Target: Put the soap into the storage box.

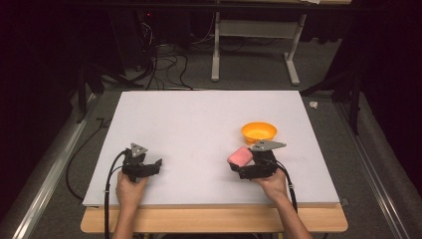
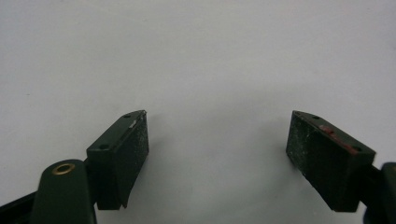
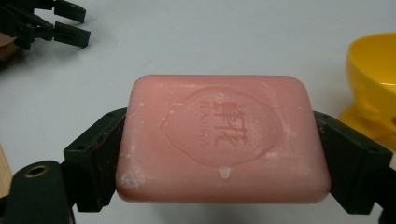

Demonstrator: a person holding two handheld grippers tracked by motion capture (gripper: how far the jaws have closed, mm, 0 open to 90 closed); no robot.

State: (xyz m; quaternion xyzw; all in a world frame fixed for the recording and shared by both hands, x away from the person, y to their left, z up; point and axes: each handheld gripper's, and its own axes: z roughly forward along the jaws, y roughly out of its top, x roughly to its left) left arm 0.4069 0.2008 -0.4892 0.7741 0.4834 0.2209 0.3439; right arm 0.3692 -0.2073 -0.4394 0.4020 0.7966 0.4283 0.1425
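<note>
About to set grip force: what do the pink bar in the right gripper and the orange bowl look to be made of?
The pink bar looks like soap: matte, waxy, with a stamped seal and whitish scuffs. The right gripper clamps it by its short ends. The orange bowl seems to be moulded plastic, smooth and glossy, though glazed ceramic cannot be ruled out.

Lab: dark curtained surround, white board on bench, floor cables, equipment stand.
</note>
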